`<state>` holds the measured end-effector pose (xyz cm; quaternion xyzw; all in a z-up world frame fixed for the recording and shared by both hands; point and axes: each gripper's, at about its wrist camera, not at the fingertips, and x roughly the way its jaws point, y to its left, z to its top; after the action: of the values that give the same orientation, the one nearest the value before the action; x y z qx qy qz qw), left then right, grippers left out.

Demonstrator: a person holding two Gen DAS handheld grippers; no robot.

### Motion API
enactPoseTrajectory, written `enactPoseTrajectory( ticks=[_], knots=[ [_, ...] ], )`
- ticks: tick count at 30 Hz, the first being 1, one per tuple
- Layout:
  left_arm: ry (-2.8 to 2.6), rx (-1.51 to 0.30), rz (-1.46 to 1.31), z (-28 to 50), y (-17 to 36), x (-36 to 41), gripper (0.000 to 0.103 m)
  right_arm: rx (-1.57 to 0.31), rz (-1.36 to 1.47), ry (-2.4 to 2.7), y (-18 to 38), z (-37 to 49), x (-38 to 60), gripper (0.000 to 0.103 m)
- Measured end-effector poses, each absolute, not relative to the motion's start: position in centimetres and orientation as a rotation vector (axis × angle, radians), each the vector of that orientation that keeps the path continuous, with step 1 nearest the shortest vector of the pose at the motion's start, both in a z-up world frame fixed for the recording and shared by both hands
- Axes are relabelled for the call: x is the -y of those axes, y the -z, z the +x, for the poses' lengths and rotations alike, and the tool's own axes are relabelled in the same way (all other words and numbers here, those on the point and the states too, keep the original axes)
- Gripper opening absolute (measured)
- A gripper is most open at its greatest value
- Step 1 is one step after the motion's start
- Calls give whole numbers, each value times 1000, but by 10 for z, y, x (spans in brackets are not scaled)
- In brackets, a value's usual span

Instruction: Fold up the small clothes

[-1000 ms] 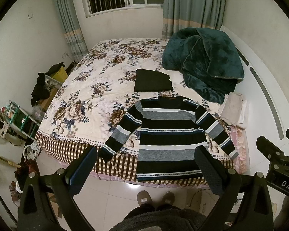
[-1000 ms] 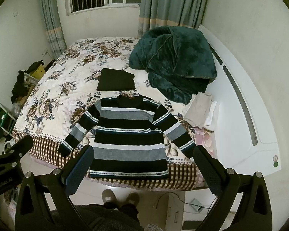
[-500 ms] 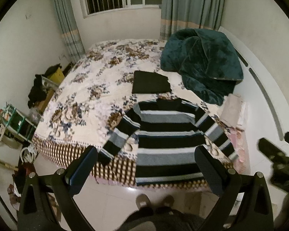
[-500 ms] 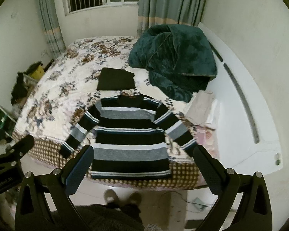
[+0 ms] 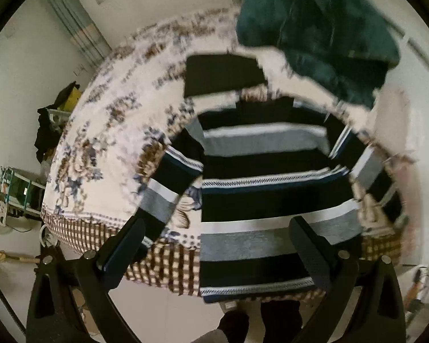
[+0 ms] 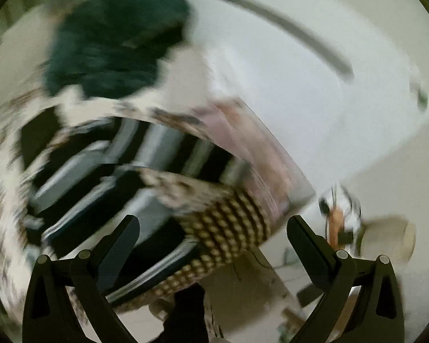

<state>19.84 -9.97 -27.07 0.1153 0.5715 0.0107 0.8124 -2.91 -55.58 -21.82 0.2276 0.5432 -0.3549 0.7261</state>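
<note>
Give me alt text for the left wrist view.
A striped sweater lies spread flat on a floral bed, framed by the open left gripper. Beyond it sit a folded black garment and a teal blanket.

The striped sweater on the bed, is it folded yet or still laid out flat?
Spread flat. The striped sweater lies open on the bed, both sleeves angled outward, hem at the edge; no fold is visible.

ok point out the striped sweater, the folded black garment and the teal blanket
striped sweater (image 5: 271,194), left wrist view, on a dark band across the chest
folded black garment (image 5: 223,75), left wrist view, on the middle of its flat top
teal blanket (image 5: 323,31), left wrist view, on the middle of the heap
</note>
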Motion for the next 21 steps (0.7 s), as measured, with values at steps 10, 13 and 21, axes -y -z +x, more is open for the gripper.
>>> enactPoseTrajectory(
  ticks=[10,13,21],
  knots=[
    [-153,-1504,331,252,472,126,103,-1118,1197,942,489,-70,682,96],
    [-179,-1556,248,267,507,117,103,-1020,1347,947,537,-67,692,88],
    [-256,-1538,-37,317,554,78,103,-889,1181,1096,531,-36,688,19]
  ],
)
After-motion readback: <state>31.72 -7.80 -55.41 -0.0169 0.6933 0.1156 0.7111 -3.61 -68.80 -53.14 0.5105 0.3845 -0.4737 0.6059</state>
